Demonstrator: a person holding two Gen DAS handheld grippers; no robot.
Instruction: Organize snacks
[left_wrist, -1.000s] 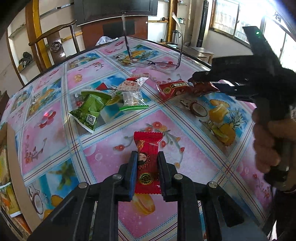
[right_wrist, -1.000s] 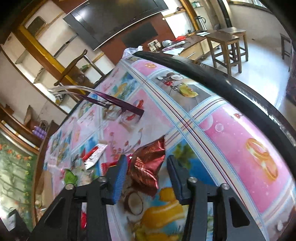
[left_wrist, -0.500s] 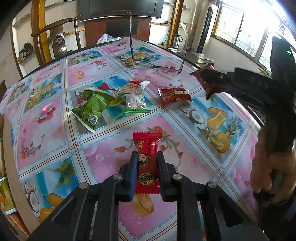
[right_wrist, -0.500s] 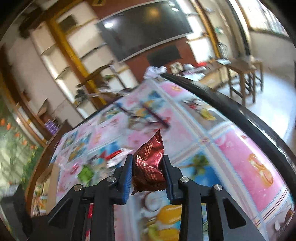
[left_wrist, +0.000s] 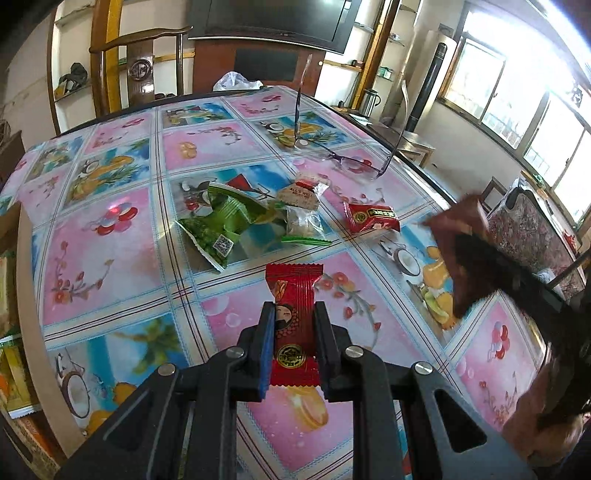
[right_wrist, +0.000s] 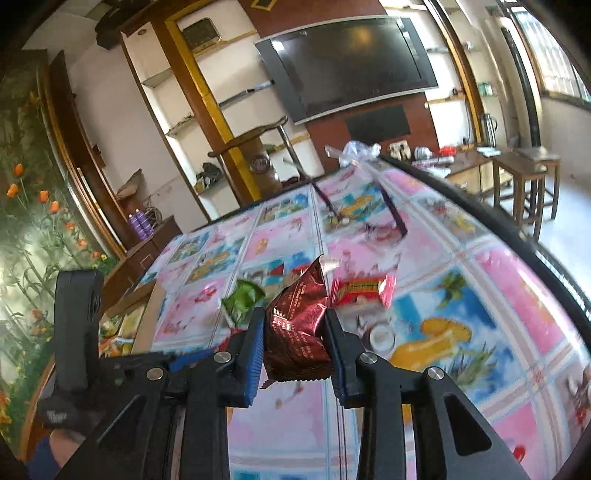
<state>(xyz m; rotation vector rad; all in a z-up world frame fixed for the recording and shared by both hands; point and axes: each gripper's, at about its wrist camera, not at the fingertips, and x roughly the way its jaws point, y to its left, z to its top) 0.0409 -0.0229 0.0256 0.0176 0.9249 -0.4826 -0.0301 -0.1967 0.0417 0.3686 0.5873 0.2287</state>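
Left gripper (left_wrist: 294, 334) clamped on red candy packet (left_wrist: 294, 314) above the table (left_wrist: 110, 236); right gripper (right_wrist: 295, 341) pinching maroon foil packet (right_wrist: 297, 328) — both probably light, crinkly, slippery; grip mid-body.

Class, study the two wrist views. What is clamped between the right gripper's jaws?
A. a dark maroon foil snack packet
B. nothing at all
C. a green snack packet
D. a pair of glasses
A: in the right wrist view the right gripper has its jaws pressed on either side of the dark maroon foil packet, lifted off the table, while the green packet and the glasses lie on the tablecloth.
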